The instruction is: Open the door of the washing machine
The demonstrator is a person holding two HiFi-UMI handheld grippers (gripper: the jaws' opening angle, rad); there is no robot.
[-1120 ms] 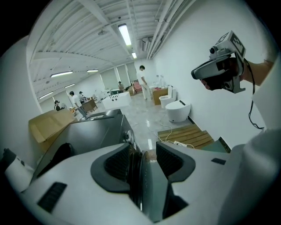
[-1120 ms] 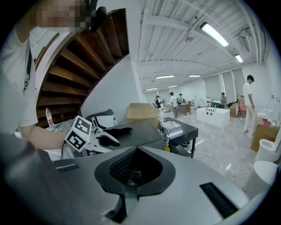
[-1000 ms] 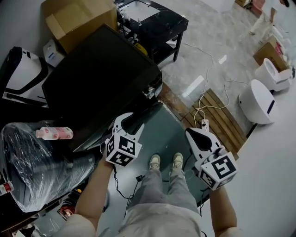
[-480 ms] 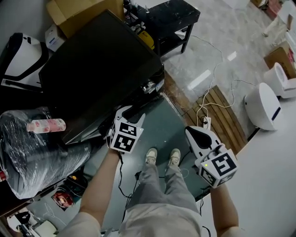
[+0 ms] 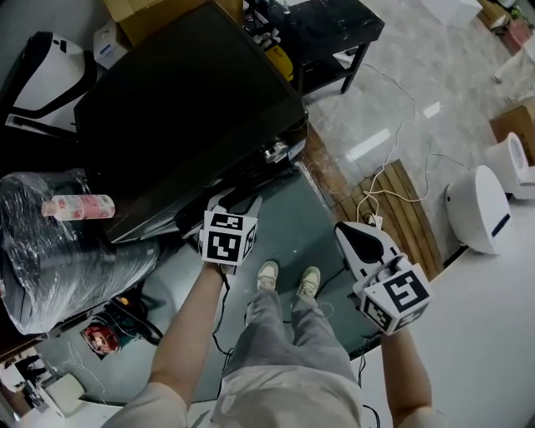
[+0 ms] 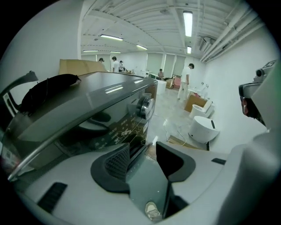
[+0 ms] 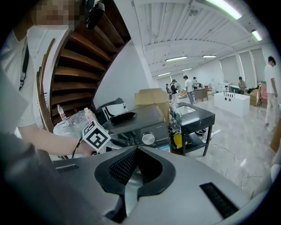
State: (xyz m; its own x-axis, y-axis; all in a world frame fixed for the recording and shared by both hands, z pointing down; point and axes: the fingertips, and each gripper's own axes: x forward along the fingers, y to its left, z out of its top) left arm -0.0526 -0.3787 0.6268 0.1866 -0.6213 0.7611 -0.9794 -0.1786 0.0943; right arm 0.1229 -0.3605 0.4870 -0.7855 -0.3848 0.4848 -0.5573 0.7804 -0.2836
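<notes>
The black washing machine [image 5: 184, 109] fills the upper left of the head view, seen from above, so its door is hidden under the top edge. My left gripper [image 5: 236, 203] hangs just in front of its front edge, tilted downward. In the left gripper view the left gripper [image 6: 147, 154] is open with nothing between the jaws; the control panel and its silver knob [image 6: 145, 107] lie just ahead. My right gripper [image 5: 347, 230] is off to the right over the floor, away from the machine. In the right gripper view the right gripper [image 7: 137, 147] has its tips together, holding nothing, and points at the washing machine [image 7: 136, 125].
A black table [image 5: 326, 33] and a cardboard box [image 5: 159, 10] stand behind the machine. A plastic-wrapped bundle [image 5: 58, 259] with a pink bottle [image 5: 77, 206] sits at the left. A wooden slat board [image 5: 405, 209], loose cables and white round appliances [image 5: 476, 209] lie at the right.
Both grippers have sunk lower. The left one has rolled so that its marker cube faces up, and it sits closer to the machine's front edge. Its jaws stay open.
</notes>
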